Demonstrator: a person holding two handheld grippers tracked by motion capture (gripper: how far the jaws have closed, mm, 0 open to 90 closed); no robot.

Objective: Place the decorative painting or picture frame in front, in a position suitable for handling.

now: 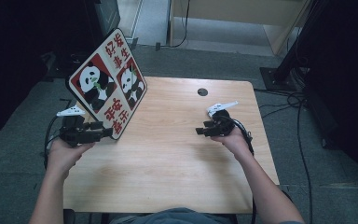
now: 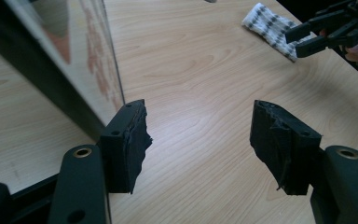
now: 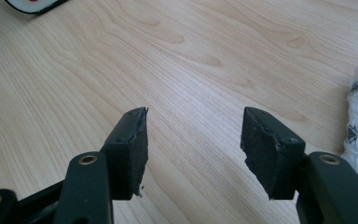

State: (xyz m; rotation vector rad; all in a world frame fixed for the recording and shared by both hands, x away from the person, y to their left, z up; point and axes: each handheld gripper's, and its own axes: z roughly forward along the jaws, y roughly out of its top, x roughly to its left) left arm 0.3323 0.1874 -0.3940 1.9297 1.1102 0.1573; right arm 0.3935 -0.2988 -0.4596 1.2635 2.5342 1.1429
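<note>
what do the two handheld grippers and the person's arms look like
Both the left gripper and the right gripper are black, each with a white three-cornered plate on top and a black cable trailing from it. Up close, the left gripper's pads and the right gripper's pads are blocky black foam with ragged, torn edges, mounted on arms with brass-ringed screw holes. The forearms are bare, with no sleeves visible.

Grey carpet (image 1: 23, 140) — wooden table (image 1: 177, 154)

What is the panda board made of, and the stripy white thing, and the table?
The flat panda-printed board with red characters looks like rigid plastic or coated card: thin dark edge, glossy face. The white cloth with grey patterned stripes seems knitted fabric, ribbed and soft. The light wooden table shows wood grain, possibly laminate.
</note>
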